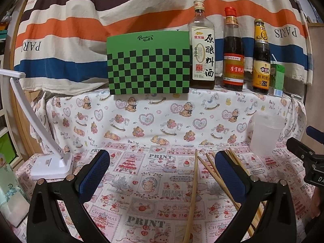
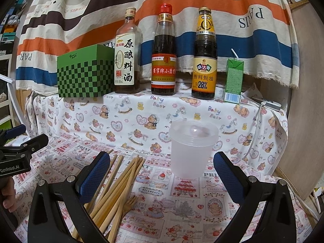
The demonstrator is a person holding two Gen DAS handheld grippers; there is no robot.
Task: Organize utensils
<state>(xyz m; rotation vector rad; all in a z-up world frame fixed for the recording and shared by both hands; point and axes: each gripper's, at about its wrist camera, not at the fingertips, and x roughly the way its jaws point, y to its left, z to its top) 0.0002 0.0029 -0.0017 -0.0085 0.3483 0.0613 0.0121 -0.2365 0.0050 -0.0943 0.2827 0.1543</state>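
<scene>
Both the left gripper (image 1: pixel 162 174) and right gripper (image 2: pixel 161 171) hover with fingers spread apart, holding nothing. Bamboo chopsticks (image 2: pixel 119 184) and a wooden fork (image 2: pixel 126 204) lie loose near the table's (image 2: pixel 182 212) front edge. Just beyond stands the translucent cup (image 2: pixel 193 148), upright. Along the back edge: green box (image 1: pixel 148 64), three bottles (image 2: pixel 164 56), a carton (image 2: pixel 233 81).

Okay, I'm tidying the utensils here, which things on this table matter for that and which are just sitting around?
For the job: chopsticks, wooden fork, translucent cup, left gripper and right gripper, both open.

Just lying about: three sauce bottles, green checkered box, drink carton, white desk lamp.
</scene>
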